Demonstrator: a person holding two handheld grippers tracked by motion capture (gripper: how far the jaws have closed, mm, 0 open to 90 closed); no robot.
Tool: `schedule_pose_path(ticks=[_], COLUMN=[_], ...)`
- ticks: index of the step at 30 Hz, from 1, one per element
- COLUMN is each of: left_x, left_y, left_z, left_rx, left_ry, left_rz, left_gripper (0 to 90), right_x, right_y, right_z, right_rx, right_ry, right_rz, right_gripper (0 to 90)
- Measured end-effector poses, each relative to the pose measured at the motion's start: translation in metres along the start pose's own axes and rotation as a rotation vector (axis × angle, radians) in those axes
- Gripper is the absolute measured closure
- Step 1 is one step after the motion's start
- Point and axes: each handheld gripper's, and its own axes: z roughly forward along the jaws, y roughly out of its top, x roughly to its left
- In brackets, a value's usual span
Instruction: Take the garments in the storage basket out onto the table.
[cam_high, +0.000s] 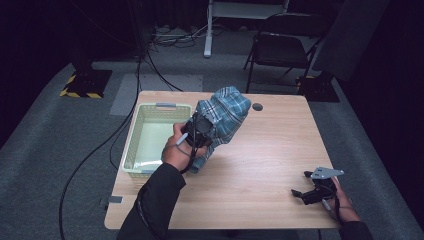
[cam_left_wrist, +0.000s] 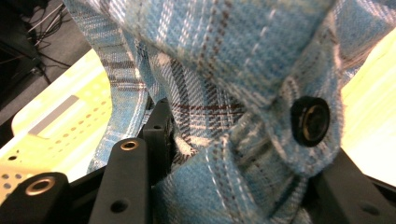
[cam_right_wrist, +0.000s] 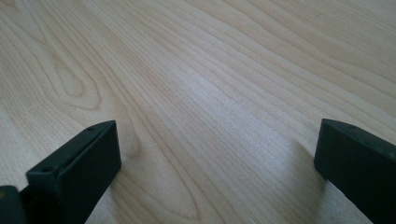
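Observation:
A blue plaid shirt (cam_high: 226, 112) hangs bunched up above the table's (cam_high: 260, 170) middle, beside the pale green basket (cam_high: 161, 106). My left gripper (cam_high: 200, 129) is shut on it, held up by a hand in a dark sleeve. In the left gripper view the plaid cloth (cam_left_wrist: 224, 60) is pinched between the black jaws of that gripper (cam_left_wrist: 247, 163), with a dark button (cam_left_wrist: 310, 120) at the right and the basket's perforated wall (cam_left_wrist: 56, 116) behind. My right gripper (cam_high: 301, 184) rests at the table's front right corner. Its jaws (cam_right_wrist: 215, 144) stand wide open over bare wood.
The basket stands on the table's left part, and its inside looks bare. A round cable hole (cam_high: 257, 106) sits near the table's far edge. A folding chair (cam_high: 280, 47) and floor cables (cam_high: 150, 65) lie beyond the table.

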Motion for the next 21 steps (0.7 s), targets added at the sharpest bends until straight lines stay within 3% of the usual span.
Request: schedule_pose_path(ticks=[11, 21], left_x=[-0.018, -0.028], left_y=[0.014, 0.021], left_z=[0.005, 0.014], left_rx=[0.014, 0.039], left_ry=[-0.01, -0.044], left_rz=[0.044, 0.05], left_gripper=[53.3, 53.6], right_x=[0.0, 0.0], right_y=[0.0, 0.0], right_z=[0.0, 0.0], right_rx=[0.0, -0.001], right_ry=[0.0, -0.001], right_rz=[0.0, 0.0], right_gripper=[0.5, 0.5])
